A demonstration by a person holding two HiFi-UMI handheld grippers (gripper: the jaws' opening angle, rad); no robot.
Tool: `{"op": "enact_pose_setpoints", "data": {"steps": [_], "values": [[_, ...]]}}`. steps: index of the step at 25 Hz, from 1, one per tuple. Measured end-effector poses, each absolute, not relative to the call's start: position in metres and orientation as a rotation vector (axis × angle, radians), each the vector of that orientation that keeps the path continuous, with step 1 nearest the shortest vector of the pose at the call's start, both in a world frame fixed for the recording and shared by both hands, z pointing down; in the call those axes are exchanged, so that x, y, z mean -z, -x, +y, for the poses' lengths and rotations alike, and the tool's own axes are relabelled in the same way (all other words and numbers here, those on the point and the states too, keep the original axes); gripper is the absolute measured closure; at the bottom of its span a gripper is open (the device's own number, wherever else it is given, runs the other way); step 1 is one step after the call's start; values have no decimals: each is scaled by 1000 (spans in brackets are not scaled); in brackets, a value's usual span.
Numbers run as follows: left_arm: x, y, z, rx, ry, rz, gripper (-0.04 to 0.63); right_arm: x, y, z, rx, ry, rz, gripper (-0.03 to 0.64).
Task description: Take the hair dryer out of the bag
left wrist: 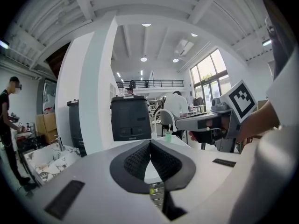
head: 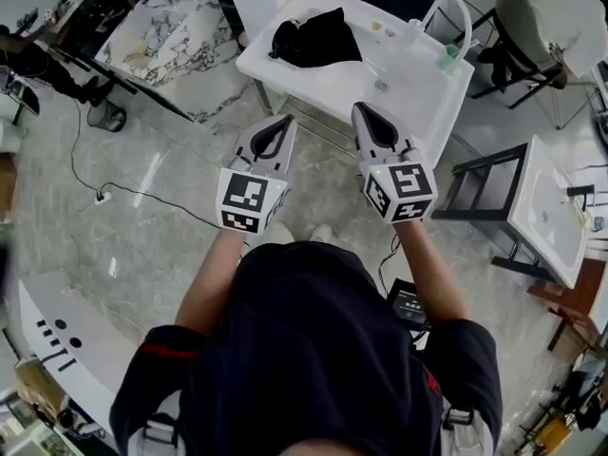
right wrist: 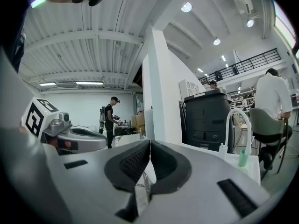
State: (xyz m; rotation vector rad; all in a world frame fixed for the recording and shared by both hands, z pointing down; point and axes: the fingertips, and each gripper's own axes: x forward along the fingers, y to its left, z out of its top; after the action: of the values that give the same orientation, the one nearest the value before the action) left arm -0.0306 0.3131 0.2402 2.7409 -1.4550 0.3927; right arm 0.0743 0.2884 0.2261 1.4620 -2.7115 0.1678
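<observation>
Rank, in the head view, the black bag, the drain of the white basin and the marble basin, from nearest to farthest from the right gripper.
1. drain: just ahead of the right gripper, in the white basin.
2. black bag: farther back, on the left part of that basin.
3. marble basin: farthest, off to the far left.

Head camera looks steeply down on the white bench; left claw and right claw cameras face level, both catching the dark cabinet beyond.
</observation>
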Motion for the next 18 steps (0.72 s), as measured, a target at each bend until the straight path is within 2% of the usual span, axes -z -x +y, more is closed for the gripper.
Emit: {"op": "enact_pose_setpoints", "data": {"steps": [18], "values": [[-248,21,283,-418,-2711,-1463,584,-241,-82,256,-192,-1427,-2710,581]]}}
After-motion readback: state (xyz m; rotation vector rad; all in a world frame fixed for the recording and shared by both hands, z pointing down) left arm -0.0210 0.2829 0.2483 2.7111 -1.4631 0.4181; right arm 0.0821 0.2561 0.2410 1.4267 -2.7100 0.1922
